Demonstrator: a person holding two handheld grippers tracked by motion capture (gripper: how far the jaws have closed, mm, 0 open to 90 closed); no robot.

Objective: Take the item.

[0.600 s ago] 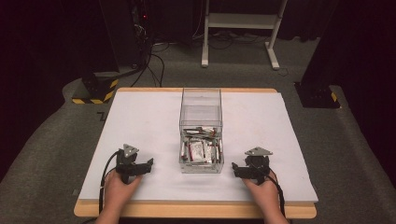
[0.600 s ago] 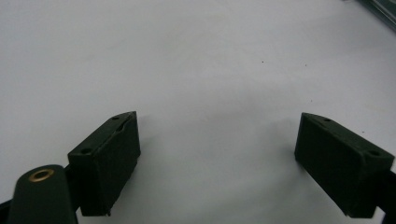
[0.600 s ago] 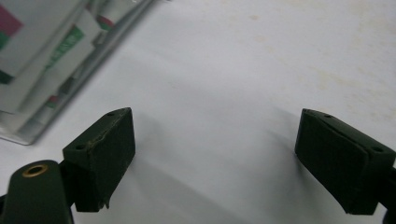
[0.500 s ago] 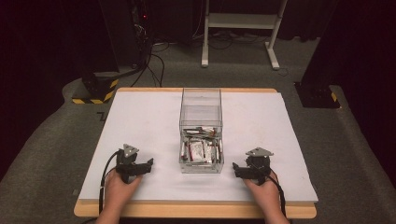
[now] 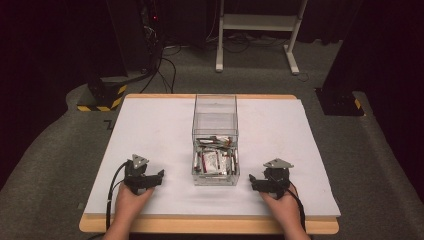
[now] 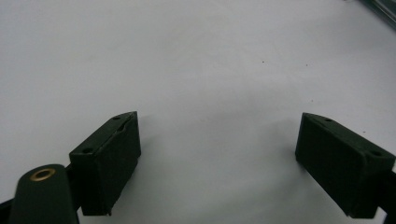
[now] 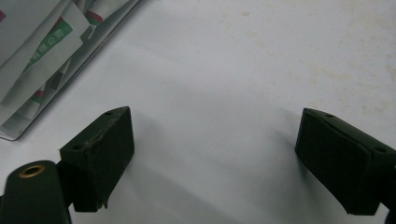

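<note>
A clear plastic box (image 5: 215, 114) stands in the middle of the white table (image 5: 150, 130), holding several white packets (image 5: 215, 161) with red and green print. My left gripper (image 5: 158, 176) rests on the table left of the box, jaws wide apart with only bare table between them (image 6: 217, 154). My right gripper (image 5: 253, 181) rests right of the box, also open and holding nothing (image 7: 212, 154). In the right gripper view the box's packets (image 7: 44, 51) lie at the upper left, apart from the jaws.
The table's wooden front edge (image 5: 210, 226) runs just under the person's hands. Beyond the table, a dark floor holds black equipment with cables (image 5: 150, 45), a yellow-black striped base (image 5: 100, 102) and a white frame's legs (image 5: 257, 30).
</note>
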